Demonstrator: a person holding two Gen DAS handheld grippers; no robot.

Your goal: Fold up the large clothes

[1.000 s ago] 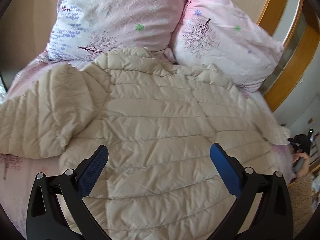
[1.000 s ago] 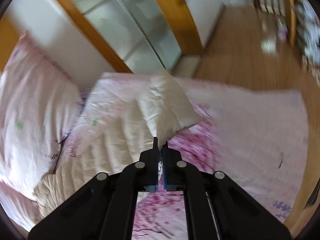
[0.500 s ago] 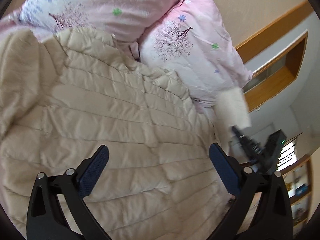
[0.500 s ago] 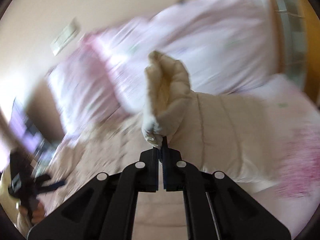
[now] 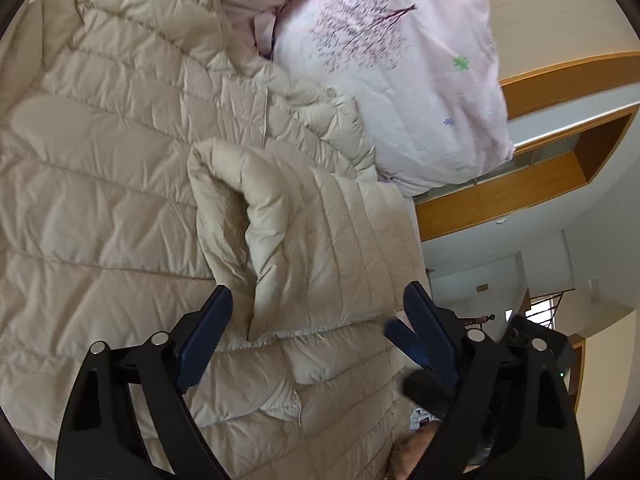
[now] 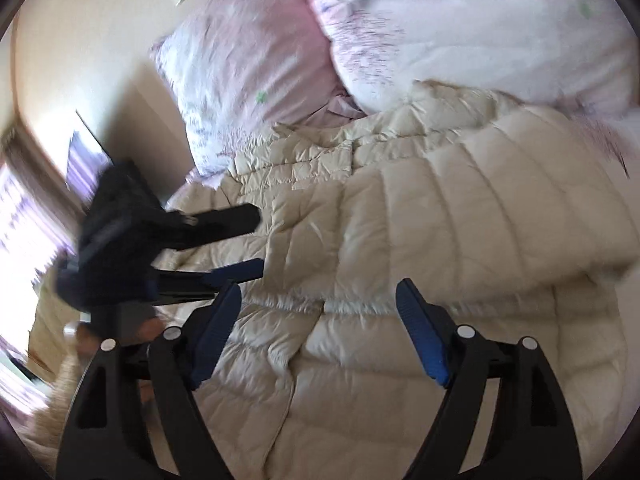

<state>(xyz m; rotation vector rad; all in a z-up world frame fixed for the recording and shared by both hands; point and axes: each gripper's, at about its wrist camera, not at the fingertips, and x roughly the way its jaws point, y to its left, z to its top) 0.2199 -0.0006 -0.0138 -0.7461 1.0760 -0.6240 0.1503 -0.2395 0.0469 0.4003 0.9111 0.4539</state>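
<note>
My right gripper (image 6: 318, 334) has just sprung open, nothing between its jaws; a second ago it pinched the sleeve (image 5: 304, 240), which now lies folded across the jacket (image 5: 100, 184) on the bed. My left gripper (image 5: 316, 328), narrowing slightly, hovers empty. Body folds remain, I judge.

Soft daylight, fisheye-bent edges; right wrist view motion-blurred, window glare at left.

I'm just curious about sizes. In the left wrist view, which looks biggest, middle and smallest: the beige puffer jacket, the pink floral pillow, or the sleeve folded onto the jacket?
1. Beige puffer jacket
2. Pink floral pillow
3. Folded sleeve

The pillow lies farther from the camera and looks only slightly bigger than the sleeve, so that pair is unsure.
</note>
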